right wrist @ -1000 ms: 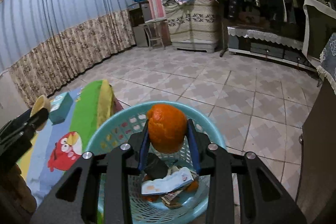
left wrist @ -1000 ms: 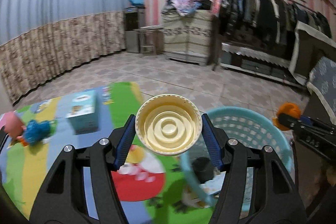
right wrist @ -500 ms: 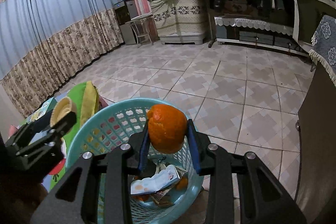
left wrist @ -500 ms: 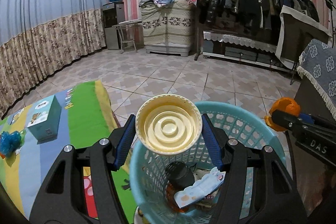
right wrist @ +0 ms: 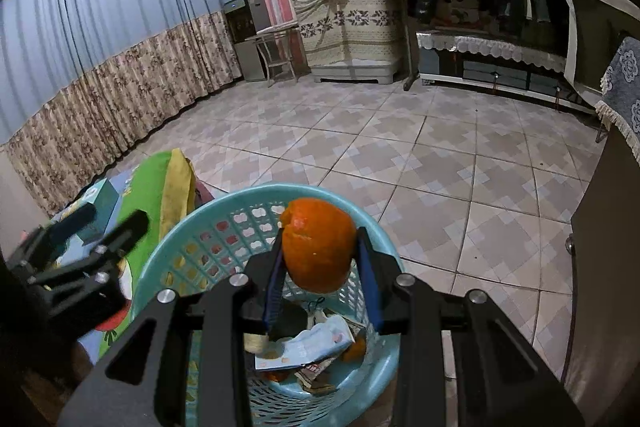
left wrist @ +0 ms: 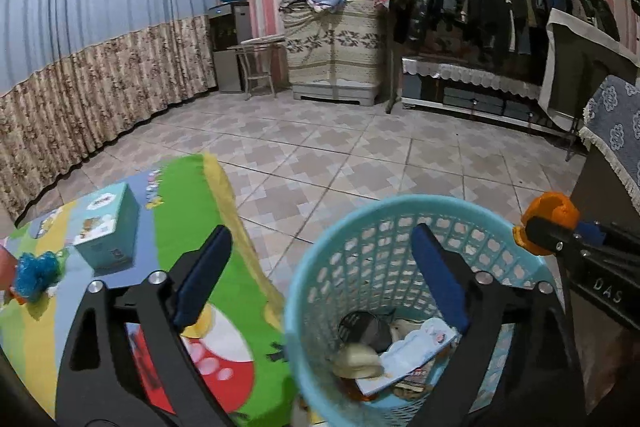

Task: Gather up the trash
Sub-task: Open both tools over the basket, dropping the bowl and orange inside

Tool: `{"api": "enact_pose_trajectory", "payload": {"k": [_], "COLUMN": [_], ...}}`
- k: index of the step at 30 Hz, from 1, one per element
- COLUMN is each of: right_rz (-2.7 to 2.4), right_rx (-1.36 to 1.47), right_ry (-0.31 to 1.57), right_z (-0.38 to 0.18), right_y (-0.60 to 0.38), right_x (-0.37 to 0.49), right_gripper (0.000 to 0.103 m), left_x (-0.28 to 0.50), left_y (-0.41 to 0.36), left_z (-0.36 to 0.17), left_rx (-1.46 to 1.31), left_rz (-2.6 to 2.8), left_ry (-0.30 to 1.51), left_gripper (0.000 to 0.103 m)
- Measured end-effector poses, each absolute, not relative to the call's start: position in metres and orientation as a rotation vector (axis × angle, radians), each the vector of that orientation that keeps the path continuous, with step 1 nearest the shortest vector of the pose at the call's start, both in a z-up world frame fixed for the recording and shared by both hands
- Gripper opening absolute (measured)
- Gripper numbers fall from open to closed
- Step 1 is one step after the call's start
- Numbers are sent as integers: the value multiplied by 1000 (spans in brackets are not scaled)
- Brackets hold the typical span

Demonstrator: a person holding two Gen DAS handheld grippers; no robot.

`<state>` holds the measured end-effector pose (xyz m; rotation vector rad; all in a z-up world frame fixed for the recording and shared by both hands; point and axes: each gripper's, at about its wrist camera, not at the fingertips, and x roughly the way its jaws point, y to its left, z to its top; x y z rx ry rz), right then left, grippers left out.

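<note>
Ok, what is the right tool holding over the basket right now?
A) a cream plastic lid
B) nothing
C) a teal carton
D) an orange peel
D: the right tool is clamped on the orange peel, above the blue basket; the cream lid already lies inside the basket and the left tool stands open, empty.

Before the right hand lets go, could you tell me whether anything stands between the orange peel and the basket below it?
Nothing visible does. The orange peel, gripped in the right tongs, hangs over the open mouth of the blue basket; the left tongs, open and empty, stand off to the side.
</note>
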<state>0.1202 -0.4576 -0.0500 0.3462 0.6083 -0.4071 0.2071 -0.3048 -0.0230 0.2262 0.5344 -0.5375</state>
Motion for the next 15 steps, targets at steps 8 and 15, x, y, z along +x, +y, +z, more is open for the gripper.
{"api": "enact_pose_trajectory", "payload": {"k": [8,15], "right_rz": [-391,-356], "right_rx": [347,314], "right_ry": [613,635], "right_z": [-50,-51], "right_y": [-449,-433], "right_x": [128,146], "right_gripper": [34,34], "left_x": [212,213], "left_y": [-266,-242], "left_z": [-3,0], "left_rx": [184,150], "left_rz": [-468,-425], "left_ry": [504,501], "left_gripper": [97,97]}}
